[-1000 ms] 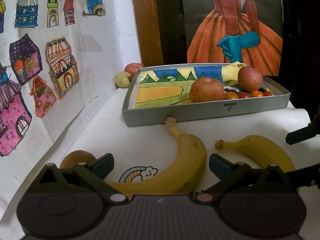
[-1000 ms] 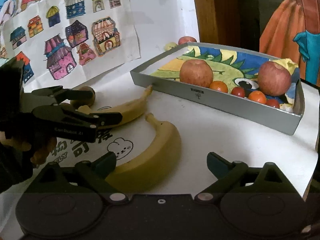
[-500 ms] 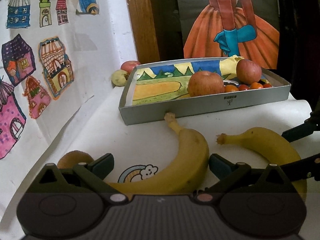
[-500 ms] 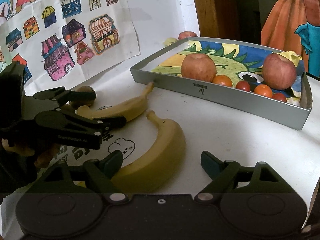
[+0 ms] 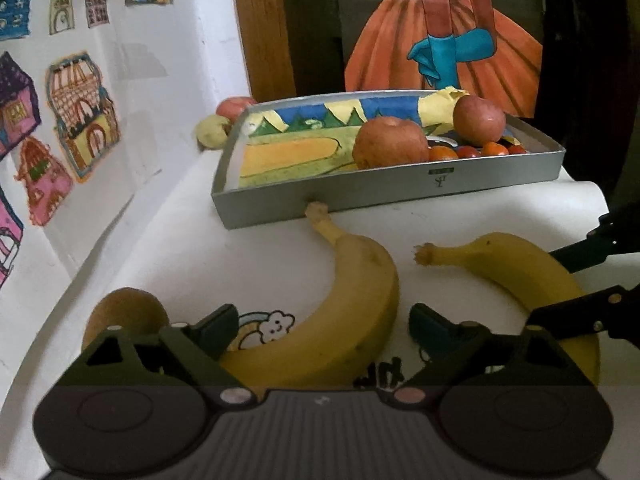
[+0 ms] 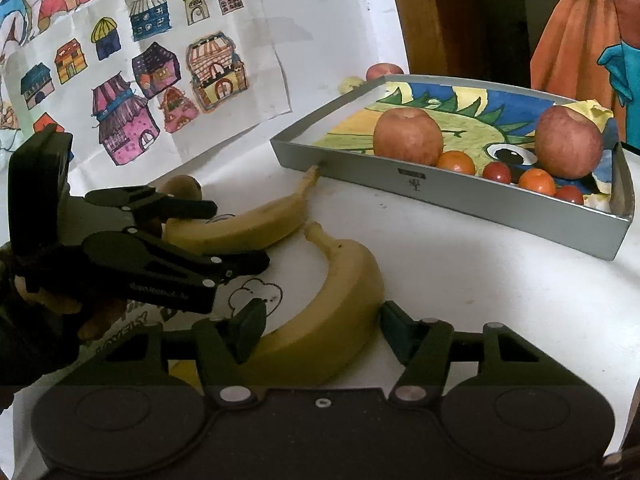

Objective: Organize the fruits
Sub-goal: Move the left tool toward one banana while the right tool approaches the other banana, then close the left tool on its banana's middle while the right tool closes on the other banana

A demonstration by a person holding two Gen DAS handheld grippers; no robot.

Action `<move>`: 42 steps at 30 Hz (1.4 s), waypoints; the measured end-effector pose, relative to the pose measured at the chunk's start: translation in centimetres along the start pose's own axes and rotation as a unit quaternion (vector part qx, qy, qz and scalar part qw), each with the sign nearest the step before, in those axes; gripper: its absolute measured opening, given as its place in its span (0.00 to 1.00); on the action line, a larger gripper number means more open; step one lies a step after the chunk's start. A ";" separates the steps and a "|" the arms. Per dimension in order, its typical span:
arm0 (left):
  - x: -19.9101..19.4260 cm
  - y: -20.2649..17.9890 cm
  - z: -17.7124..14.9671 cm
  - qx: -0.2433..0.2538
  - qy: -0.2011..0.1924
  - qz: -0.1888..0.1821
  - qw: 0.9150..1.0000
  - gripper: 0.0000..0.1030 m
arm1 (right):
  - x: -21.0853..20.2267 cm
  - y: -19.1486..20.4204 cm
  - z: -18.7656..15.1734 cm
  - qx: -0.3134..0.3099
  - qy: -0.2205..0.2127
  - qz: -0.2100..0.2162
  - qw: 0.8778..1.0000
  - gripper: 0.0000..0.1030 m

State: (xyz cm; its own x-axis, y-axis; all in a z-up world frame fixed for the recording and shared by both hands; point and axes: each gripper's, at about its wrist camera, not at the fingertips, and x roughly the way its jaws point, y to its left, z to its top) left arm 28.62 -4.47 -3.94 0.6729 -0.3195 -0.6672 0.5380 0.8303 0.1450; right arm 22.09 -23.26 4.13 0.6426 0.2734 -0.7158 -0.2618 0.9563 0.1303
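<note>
Two yellow bananas lie on the white table in front of a grey tray (image 5: 384, 192). My left gripper (image 5: 320, 324) is open and straddles the left banana (image 5: 352, 312); the right wrist view shows this gripper (image 6: 240, 236) around that banana (image 6: 248, 224) too. My right gripper (image 6: 320, 330) has its fingers pressed on both sides of the right banana (image 6: 340, 304), which still rests on the table. The left wrist view shows that banana (image 5: 516, 268) between dark fingers (image 5: 580, 250). In the tray (image 6: 480, 204) sit two apples (image 6: 408, 136) (image 6: 568, 142), small oranges and cherry tomatoes.
A brown kiwi (image 5: 124, 312) lies left of the left gripper. A red apple (image 5: 236, 104) and a pale fruit (image 5: 212, 132) sit behind the tray by the wall. Drawings of houses hang on the left wall (image 6: 160, 92). A person's hand (image 6: 60, 304) holds the left gripper.
The right gripper's fingers have narrowed from wide open onto the right banana. Both grippers have moved slightly forward along their bananas. The left gripper's opening is unchanged.
</note>
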 end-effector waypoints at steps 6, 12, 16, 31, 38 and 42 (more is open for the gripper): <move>0.1 -0.4 1.0 0.000 0.025 -0.016 1.000 0.66 | -0.4 -0.9 0.2 0.007 0.003 0.011 1.000 0.48; 0.3 -1.1 2.1 -0.045 0.062 -0.024 0.997 0.51 | -0.9 -1.7 0.6 -0.013 0.009 0.012 1.000 0.42; 0.3 -2.3 2.6 -0.074 0.084 -0.007 0.994 0.51 | -1.2 -2.6 0.8 -0.018 0.014 0.002 1.000 0.42; -1.0 -3.5 0.8 -0.087 0.071 0.030 0.993 0.74 | -1.6 -0.5 -1.4 -0.004 -0.009 -0.034 0.999 0.73; -1.2 -3.7 0.5 -0.082 0.055 0.030 0.995 0.64 | -1.5 1.0 -2.1 -0.039 -0.015 -0.075 0.996 0.63; -1.4 -4.1 0.7 -0.076 0.056 0.028 0.995 0.49 | -1.7 0.4 -2.2 -0.042 -0.018 -0.079 0.996 0.51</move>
State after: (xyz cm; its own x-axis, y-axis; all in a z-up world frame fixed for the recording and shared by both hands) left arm 25.84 -7.71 -3.11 0.6338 -0.2249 -0.7401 0.4125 0.9077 0.0775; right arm 19.26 -23.55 3.90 0.7047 0.1260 -0.6982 -0.2144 0.9759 -0.0403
